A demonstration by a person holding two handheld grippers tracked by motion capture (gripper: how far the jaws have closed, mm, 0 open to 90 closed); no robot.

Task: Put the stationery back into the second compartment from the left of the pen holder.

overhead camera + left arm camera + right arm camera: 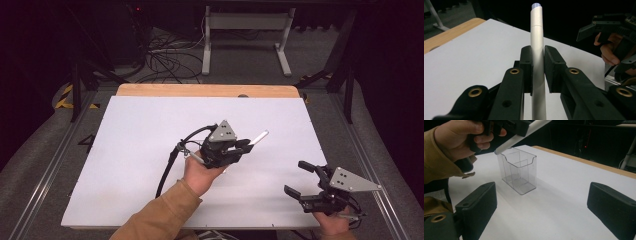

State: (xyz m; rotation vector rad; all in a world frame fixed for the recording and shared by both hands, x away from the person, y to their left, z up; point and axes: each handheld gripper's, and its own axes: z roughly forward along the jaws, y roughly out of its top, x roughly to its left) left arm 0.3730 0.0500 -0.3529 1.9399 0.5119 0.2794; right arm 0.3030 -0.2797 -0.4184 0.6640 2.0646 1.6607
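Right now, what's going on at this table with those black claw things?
A person holds a two-jaw gripper in each hand. The left gripper is clamped on a white marker pen, held tilted above a clear plastic holder that stands empty on the white table. The pen's lower end hangs near the holder's rim, not yet inside. The right gripper, jaws wide open, holds nothing near the table's right front corner.

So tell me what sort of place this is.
Probably a lab or recording workspace, not a home: a bare white board on a wooden table, loose cables on the grey floor behind, and dark surroundings. The left gripper holds a white marker.
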